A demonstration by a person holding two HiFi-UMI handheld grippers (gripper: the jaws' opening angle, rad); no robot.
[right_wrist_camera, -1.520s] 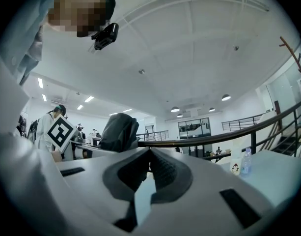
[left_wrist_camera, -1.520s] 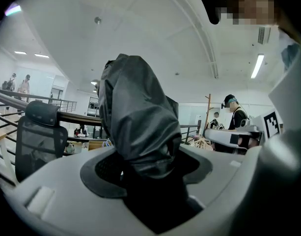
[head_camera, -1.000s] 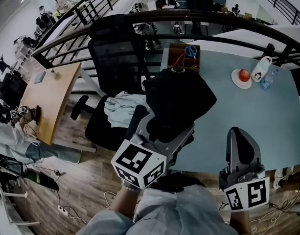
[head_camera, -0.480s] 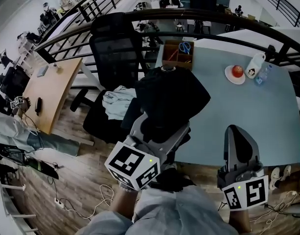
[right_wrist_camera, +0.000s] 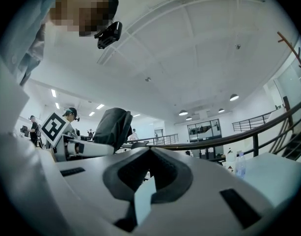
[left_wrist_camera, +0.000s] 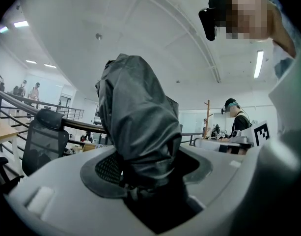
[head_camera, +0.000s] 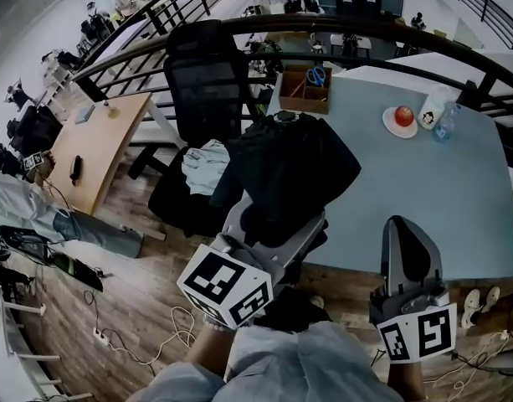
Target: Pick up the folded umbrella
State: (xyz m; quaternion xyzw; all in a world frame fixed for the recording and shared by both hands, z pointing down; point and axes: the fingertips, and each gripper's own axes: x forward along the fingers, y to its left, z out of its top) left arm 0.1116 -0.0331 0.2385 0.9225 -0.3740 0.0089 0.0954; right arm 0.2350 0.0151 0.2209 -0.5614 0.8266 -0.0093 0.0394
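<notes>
Umbrella (head_camera: 294,170), folded, black fabric bunched loose: it sits in your left gripper (head_camera: 279,222), over the tabletop's (head_camera: 407,191) near-left corner. In the left gripper view the fingers are clamped on its lower end (left_wrist_camera: 138,132), and the bundle stands up and out from them. It looks lifted clear of the tabletop, though neither view shows the underside, so this is not confirmed.

Right gripper (head_camera: 408,233): low at the near edge of the tabletop. Its own view shows the fingers (right_wrist_camera: 162,173) drawn together with nothing between them.

Notes for the step in hand (judgement):
- The grip looks to be on cloth as much as on any rigid core. Hold the squeeze firm and even, since slack fabric could creep through the pads.
- The bundle is top-heavy above the fingers. Lift straight and slow, and do not swing it, or it may lever sideways.
- Hazards lie far off: wooden box (head_camera: 305,90) at the far-left corner, plate with the apple (head_camera: 402,117) and mug (head_camera: 430,111) toward the far-right edge. The office chair (head_camera: 210,82) with cloth on its seat stands just off the left edge. Rise over the tabletop, not out toward the chair.
- Leave the right gripper where it is, ready to steady the top if it droops.
</notes>
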